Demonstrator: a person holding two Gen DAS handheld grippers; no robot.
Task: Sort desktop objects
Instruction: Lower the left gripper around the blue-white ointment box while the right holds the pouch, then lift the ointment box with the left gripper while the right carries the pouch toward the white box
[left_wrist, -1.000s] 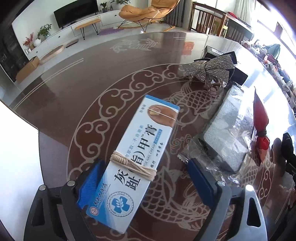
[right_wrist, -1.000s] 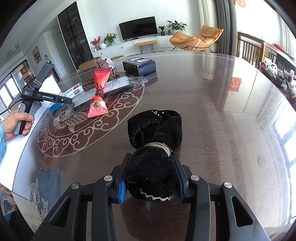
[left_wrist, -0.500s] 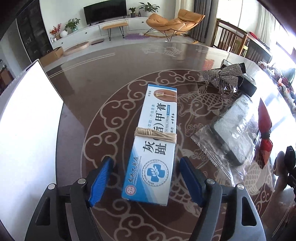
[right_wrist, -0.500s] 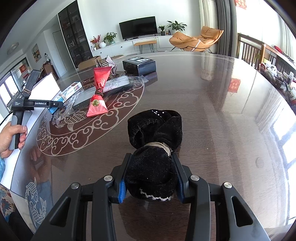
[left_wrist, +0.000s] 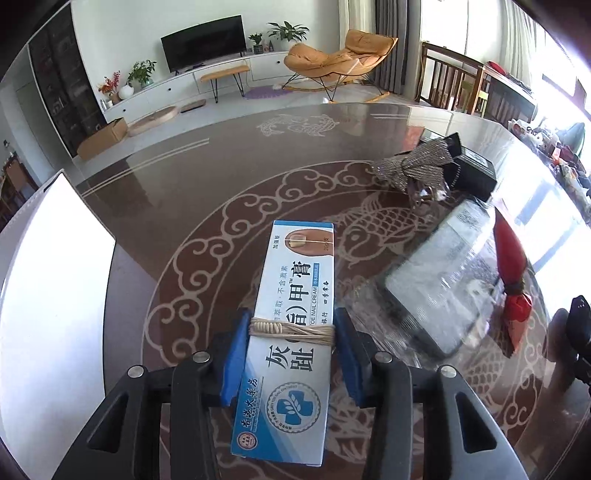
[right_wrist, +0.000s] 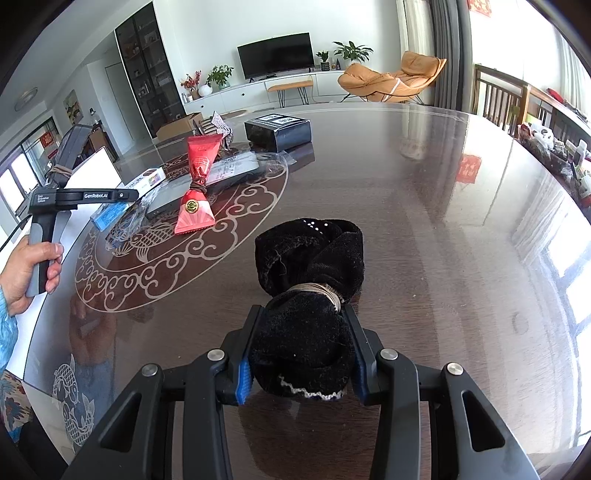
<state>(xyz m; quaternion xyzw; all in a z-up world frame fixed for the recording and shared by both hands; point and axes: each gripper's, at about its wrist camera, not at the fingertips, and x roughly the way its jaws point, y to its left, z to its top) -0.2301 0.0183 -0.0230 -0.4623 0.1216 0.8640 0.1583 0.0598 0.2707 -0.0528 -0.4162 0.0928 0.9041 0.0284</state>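
My left gripper (left_wrist: 291, 332) is shut on a blue-and-white nail cream box (left_wrist: 291, 314) bound with a tan rubber band, its blue pads pressed on both long sides. My right gripper (right_wrist: 301, 339) is shut on a black fuzzy cloth bundle (right_wrist: 308, 269) tied with a band, resting on the glossy brown table (right_wrist: 424, 221). In the right wrist view the left gripper (right_wrist: 79, 195) and the hand holding it show at the left.
A dark flat item in clear plastic wrap (left_wrist: 439, 288), a red foil packet (left_wrist: 511, 280), a glittery silver bow (left_wrist: 417, 170) and a black box (left_wrist: 469, 166) lie to the right of the cream box. A white board (left_wrist: 48, 295) lies at the table's left edge.
My left gripper has moved forward around the cream box and closed on it; its jaws were wide apart before. The right gripper and black bundle have not moved.
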